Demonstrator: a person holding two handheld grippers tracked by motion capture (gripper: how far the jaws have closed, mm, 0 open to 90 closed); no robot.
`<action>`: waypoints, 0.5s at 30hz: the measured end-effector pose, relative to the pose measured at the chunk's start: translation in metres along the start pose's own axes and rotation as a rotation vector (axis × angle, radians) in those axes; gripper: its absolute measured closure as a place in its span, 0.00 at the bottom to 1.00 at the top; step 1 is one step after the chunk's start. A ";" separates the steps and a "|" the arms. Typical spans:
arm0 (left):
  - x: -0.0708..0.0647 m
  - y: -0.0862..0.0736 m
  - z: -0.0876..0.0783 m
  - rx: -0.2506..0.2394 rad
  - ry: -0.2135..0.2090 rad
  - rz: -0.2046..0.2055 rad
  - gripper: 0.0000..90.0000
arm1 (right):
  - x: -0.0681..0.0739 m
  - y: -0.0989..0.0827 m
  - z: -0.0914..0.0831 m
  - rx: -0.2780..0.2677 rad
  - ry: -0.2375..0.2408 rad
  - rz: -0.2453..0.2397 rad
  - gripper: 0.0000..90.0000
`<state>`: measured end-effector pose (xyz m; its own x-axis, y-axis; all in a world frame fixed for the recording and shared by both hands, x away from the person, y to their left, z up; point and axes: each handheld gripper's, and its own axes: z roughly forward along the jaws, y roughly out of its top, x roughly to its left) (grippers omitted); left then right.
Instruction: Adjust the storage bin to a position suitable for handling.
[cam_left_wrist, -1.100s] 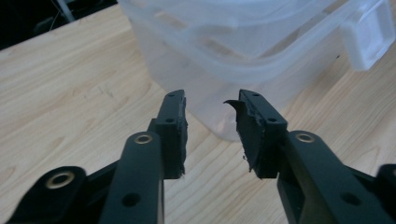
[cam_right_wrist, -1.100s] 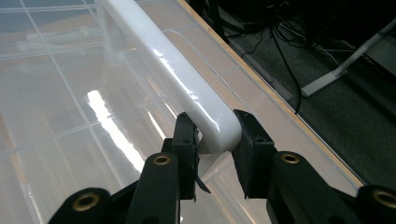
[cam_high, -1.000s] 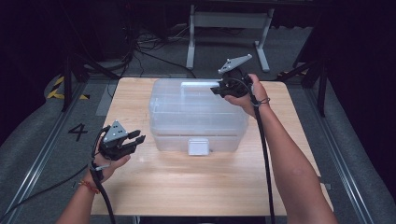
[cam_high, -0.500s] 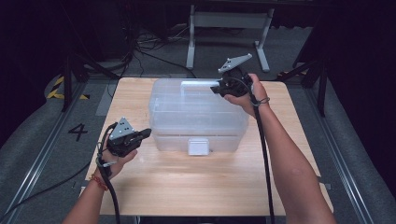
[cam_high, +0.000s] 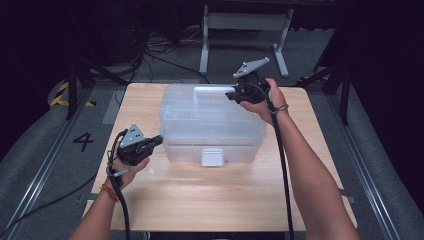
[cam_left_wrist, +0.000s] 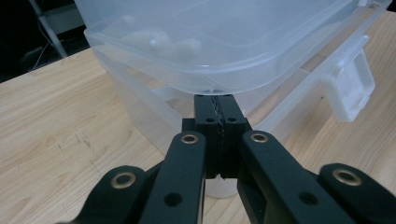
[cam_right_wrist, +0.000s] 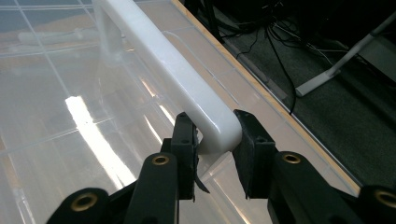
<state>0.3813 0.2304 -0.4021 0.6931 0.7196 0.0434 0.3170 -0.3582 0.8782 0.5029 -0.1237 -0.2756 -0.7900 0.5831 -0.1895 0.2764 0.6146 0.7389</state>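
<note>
The clear plastic storage box (cam_high: 212, 122) sits in the middle of the tabletop (cam_high: 225, 195), its long axis running from the person's left to right, with a white latch (cam_high: 212, 156) on the near wall facing the person. Along the far edge of the box's lid lies a white carry handle (cam_right_wrist: 177, 74), parallel to that long axis. The right gripper (cam_high: 239, 95) is at the box's far right corner and is clamped on the right end of that handle; the right gripper view shows the two pads pressing either side of the rounded white bar. The left gripper (cam_high: 156, 141) is at the box's near left corner, its jaws closed flat against each other with nothing between them and their tip tucked just under the overhanging lid rim (cam_left_wrist: 224, 81).

So the coming move likely turns on that lid edge directly above the left gripper's tip: a lift or pry upward there, while the right gripper steadies the handle on the box's far side.

The left gripper view shows the gap under the lid and pale items inside the box, which the high view blurs. The high view alone gives both hands' places around the box.
</note>
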 end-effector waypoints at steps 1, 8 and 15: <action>0.000 0.000 0.000 0.000 -0.001 0.000 1.00 | 0.000 0.000 0.000 -0.002 -0.001 0.002 0.79; 0.000 0.002 0.001 0.004 -0.002 0.000 1.00 | 0.000 -0.002 -0.003 -0.017 -0.030 0.009 0.70; 0.000 0.003 0.000 0.002 0.006 0.009 1.00 | -0.002 -0.012 -0.023 -0.078 -0.038 0.024 0.64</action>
<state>0.3826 0.2293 -0.3992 0.6921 0.7197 0.0545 0.3120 -0.3664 0.8766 0.4880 -0.1448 -0.2693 -0.7616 0.6181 -0.1946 0.2505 0.5578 0.7913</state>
